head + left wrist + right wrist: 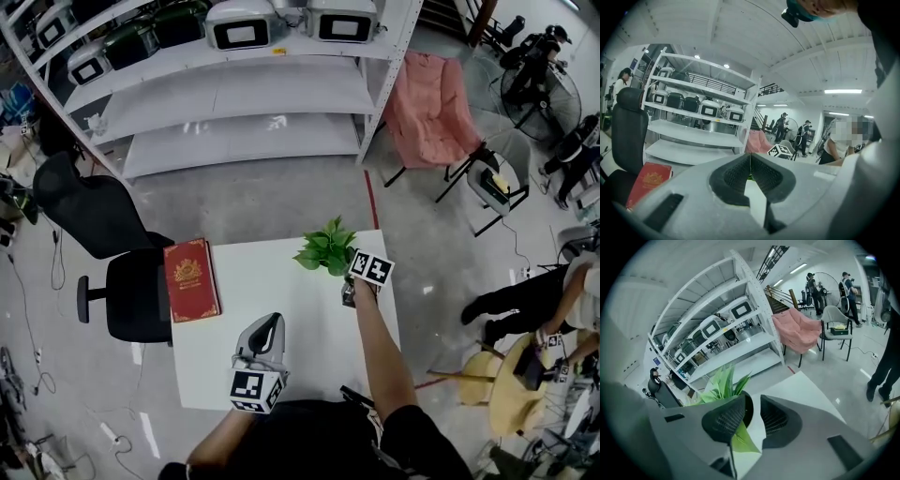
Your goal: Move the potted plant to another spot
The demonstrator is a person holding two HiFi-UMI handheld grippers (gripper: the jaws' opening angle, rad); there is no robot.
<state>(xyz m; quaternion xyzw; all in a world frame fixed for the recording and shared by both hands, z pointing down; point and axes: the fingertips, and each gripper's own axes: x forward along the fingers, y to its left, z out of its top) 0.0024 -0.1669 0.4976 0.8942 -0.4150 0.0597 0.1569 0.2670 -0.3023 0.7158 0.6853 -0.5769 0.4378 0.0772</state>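
Note:
The potted plant [326,248], green leaves in a small white pot, stands near the far right corner of the white table [272,281]. My right gripper [349,292] reaches it from the near side, so the pot is mostly hidden in the head view. In the right gripper view the pot's white wall [755,427] and dark opening sit between the jaws of my right gripper [752,399], which is shut on the rim, with the leaves [723,383] to the left. My left gripper [272,321] hovers over the table's near middle. Its pads meet and hold nothing [750,159].
A red book [191,279] lies at the table's left edge. A black office chair [117,253] stands left of the table. White shelving [234,103] with appliances fills the far side, with a pink-draped chair [431,108] to its right. People [525,300] are at the right.

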